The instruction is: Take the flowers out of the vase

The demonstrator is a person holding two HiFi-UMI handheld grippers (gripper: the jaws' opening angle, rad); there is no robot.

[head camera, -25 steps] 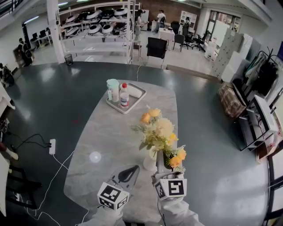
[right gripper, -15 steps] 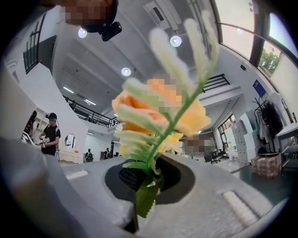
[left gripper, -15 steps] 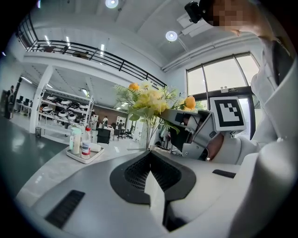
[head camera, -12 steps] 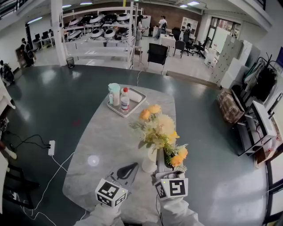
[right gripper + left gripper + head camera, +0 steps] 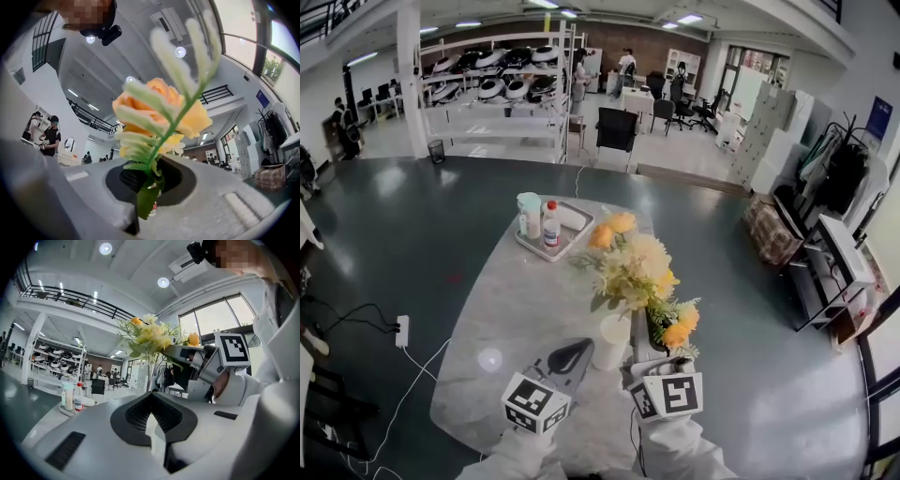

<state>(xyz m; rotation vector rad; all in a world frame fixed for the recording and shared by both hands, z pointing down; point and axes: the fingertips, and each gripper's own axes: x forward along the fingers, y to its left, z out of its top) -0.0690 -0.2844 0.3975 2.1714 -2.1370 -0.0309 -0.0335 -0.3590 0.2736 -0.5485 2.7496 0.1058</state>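
— So, what does the right gripper (image 5: 143,187) have between its jaws?
— A flower sprig (image 5: 159,110). The jaws are closed on its green stem, with a leaf caught in the seam. Straight above the jaws rises an orange rose, with pale feathery fronds in front of it.
— And the left gripper (image 5: 152,420)?
— Its jaws are drawn together to a thin slit. A sliver of white shows in that slit, and I cannot tell whether the pads pinch it. Directly beyond the jaw tips rise green stems topped by yellow and cream blooms.
— Where is the vase (image 5: 612,342)?
— In the head view, the white vase is just past the tips of the left jaws, touching or nearly so. It is just left of the right jaws, with a grey marble table (image 5: 502,309) beneath it.
— Are flowers in it?
— Yes. A bouquet (image 5: 630,267) of orange, cream and yellow blooms stands in the vase. The gripped sprig sits right of that bunch, close above the right jaws. Its lower stem end is hidden.
— Anything farther off?
— Well beyond both pairs of jaws, at the table's far end, a tray (image 5: 572,234) holds bottles (image 5: 550,223).
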